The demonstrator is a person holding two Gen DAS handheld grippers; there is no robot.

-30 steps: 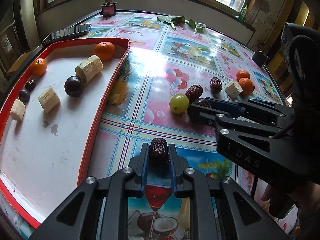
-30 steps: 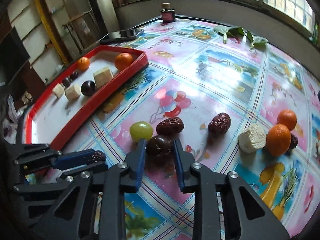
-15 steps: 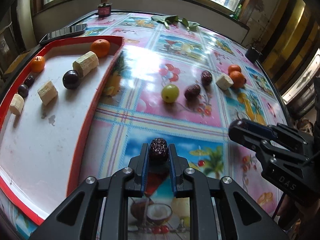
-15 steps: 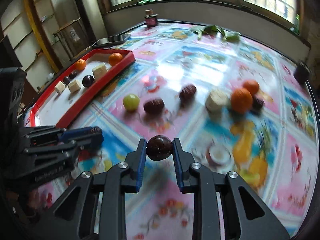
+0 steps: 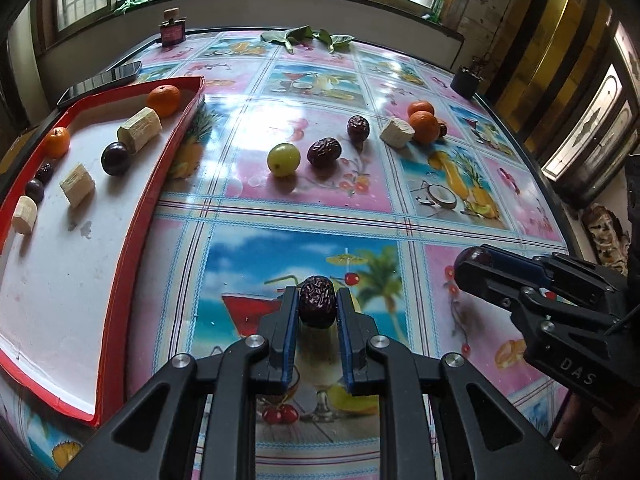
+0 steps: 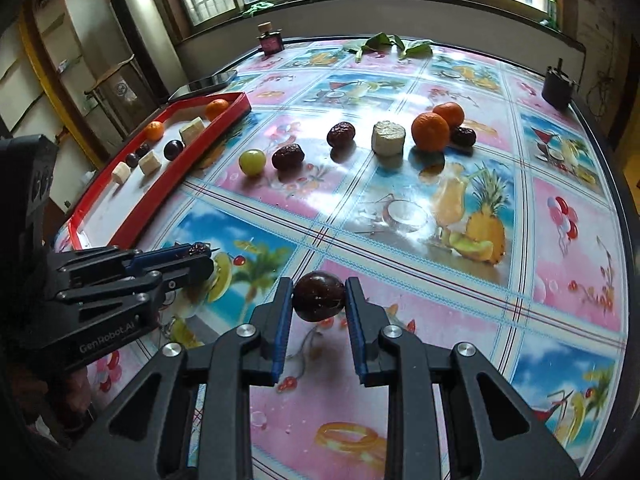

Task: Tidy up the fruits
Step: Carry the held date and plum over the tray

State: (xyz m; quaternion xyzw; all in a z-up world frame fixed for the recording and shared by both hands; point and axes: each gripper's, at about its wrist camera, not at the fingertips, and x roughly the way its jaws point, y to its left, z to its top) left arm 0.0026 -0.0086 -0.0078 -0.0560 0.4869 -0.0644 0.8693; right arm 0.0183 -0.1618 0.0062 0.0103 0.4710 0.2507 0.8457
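- Two grippers loaded, both lifted clear of the table [image 5: 500, 168].
- Left gripper [image 5: 318, 306] is clamped on a wrinkled red date [image 5: 317, 306]; the fruit sits high between the blue pads.
- Right gripper [image 6: 319, 298] is clamped on a smooth dark plum [image 6: 319, 297], held across its middle.
- Each gripper shows in the other's view, side by side, left nearer the red tray [image 5: 132, 236].
- In the tray already: two oranges [image 5: 163, 100], three pale cut chunks [image 5: 139, 129], a dark plum and two small dark fruits along the far side. The near half of the tray floor is bare.
- Loose on the cloth, well apart from the tray: a green grape [image 5: 283, 159], two more dates [image 5: 324, 152], a pale chunk [image 5: 397, 132], two oranges with a dark fruit tucked behind them.
- I judge the step as carry: both picks done, neither fruit placed yet.
- Next move as I read it: swing left over the red rim, lower onto bare tray floor, then open. Left goes first, since it is closer; right must follow without crossing into it.
- Risk: the plum is round and may roll once let go, so I set it down low.
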